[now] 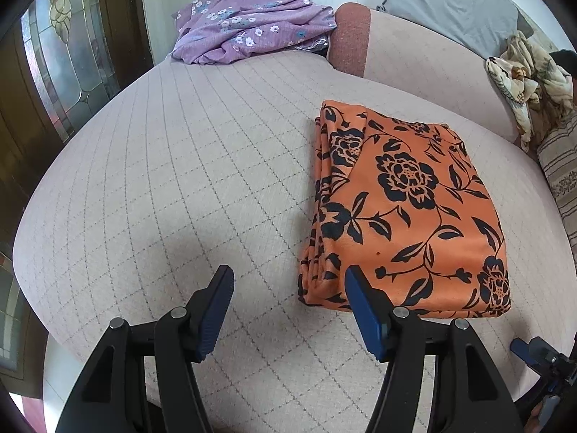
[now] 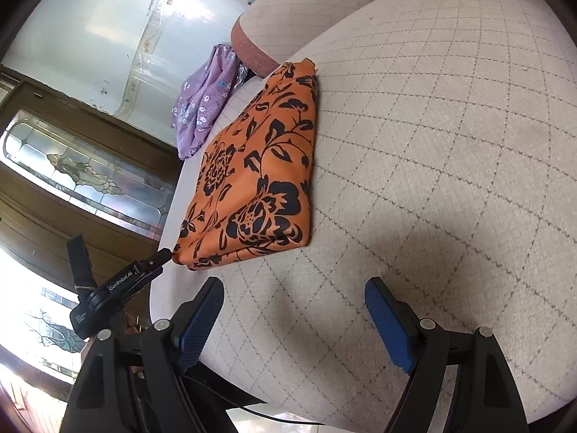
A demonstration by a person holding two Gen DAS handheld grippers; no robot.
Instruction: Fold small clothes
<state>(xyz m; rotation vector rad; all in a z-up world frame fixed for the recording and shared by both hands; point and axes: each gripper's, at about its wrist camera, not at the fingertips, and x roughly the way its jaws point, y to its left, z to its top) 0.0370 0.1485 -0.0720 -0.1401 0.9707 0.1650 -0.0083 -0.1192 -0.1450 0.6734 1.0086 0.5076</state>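
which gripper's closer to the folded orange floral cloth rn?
Left. The left gripper sits at the near left corner of the orange floral cloth, one finger overlapping its edge, jaws open and empty. The right gripper is open over bare cushion, clear of the cloth's right side.

In the left wrist view, the folded cloth (image 1: 404, 209) lies right of centre on the bed (image 1: 180, 180); a crumpled garment (image 1: 249, 27) sits at upper centre-left.

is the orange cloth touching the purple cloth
Apart. The left wrist view shows bare sofa cover between the orange cloth and the purple cloth.
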